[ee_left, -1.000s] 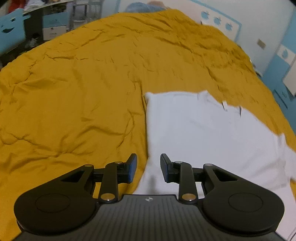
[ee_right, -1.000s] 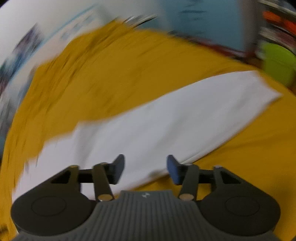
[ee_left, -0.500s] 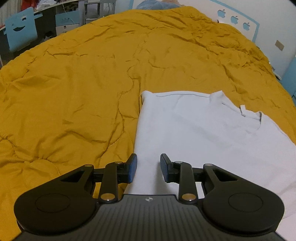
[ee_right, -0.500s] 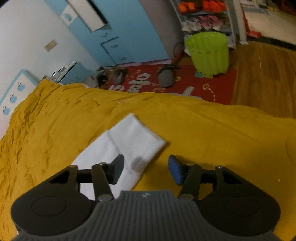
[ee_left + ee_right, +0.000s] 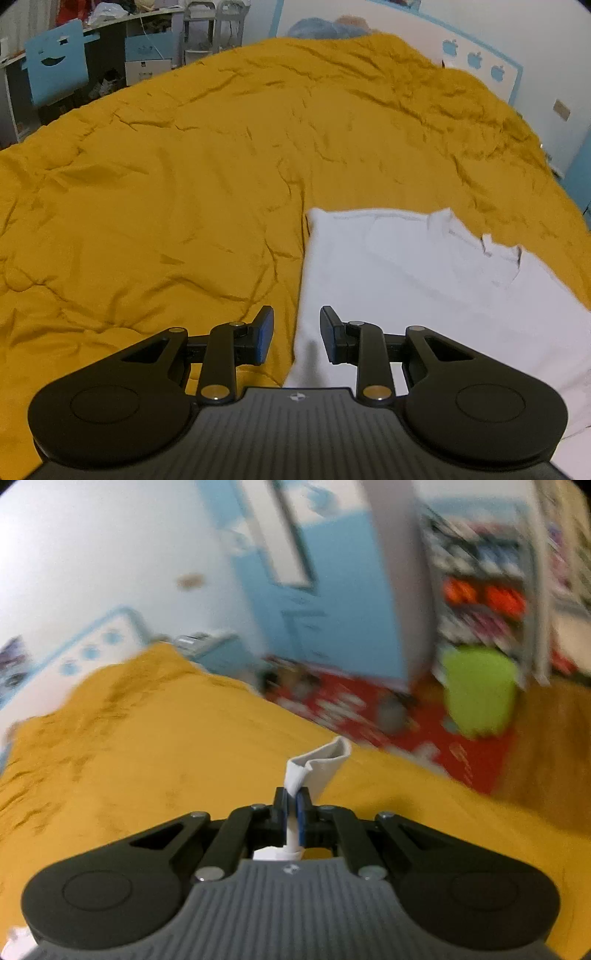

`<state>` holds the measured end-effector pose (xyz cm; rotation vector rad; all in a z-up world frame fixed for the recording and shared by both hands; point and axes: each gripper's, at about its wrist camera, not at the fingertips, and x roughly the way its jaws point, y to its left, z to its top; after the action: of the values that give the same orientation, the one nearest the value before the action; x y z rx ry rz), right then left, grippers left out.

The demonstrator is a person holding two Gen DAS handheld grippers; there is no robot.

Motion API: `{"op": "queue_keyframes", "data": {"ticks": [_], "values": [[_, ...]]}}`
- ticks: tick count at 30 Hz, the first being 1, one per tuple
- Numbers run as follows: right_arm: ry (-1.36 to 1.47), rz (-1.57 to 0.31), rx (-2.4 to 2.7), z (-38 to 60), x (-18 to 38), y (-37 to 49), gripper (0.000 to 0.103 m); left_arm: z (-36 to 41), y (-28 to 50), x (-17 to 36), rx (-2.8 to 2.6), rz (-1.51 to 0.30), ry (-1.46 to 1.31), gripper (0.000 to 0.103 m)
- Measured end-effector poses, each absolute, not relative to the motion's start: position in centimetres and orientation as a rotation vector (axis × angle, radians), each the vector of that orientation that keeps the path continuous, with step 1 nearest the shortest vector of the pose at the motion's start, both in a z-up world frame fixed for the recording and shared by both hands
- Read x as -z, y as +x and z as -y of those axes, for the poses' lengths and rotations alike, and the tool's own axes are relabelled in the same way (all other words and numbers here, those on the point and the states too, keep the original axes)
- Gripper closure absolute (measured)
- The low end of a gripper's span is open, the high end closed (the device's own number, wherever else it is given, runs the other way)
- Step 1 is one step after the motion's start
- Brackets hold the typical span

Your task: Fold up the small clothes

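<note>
White shirt (image 5: 424,295) lies flat on the mustard bedspread (image 5: 184,184), its neckline toward the far right, while a bunched end of the same white cloth (image 5: 317,766) stands up from the right hand-held gripper (image 5: 293,805), whose jaws have just been closing and now pinch it tight. The left hand-held gripper (image 5: 295,334) hovers part-open and empty over the shirt's near left edge. To fold well, I would judge, the right should carry its pinched corner across in a low, even arc so the fabric lays over without twisting, and the left should press down or pin the fold line. Nothing lies on the bed in the way; wrinkles in the bedspread may drag the cloth. Off the bed stand a green bin (image 5: 478,696), a red rug (image 5: 369,716) and a blue chair (image 5: 55,66).
</note>
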<state>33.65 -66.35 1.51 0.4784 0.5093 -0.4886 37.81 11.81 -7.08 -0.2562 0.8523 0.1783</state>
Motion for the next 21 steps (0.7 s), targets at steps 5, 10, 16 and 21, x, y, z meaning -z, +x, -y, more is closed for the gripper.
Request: {"op": "queue_keyframes", "data": {"ticks": [5, 10, 16, 21], "values": [[0.378, -0.415, 0.268, 56.2, -11.2, 35.6, 0.103, -12.8, 36.5, 5.6, -0.203, -0.829, -0.253, 0.069], [0.334, -0.354, 0.070, 43.7, -17.8, 37.7, 0.103, -13.9, 35.4, 4.4, -0.192, -0.818, -0.278, 0.069], [0.359, -0.401, -0.115, 29.7, -18.6, 40.4, 0.103, -15.0, 34.1, 3.6, -0.154, -0.810, -0.307, 0.069], [0.367, -0.478, -0.188, 18.4, -13.8, 42.1, 0.103, -16.1, 33.3, 4.1, -0.116, -0.813, -0.361, 0.069]]}}
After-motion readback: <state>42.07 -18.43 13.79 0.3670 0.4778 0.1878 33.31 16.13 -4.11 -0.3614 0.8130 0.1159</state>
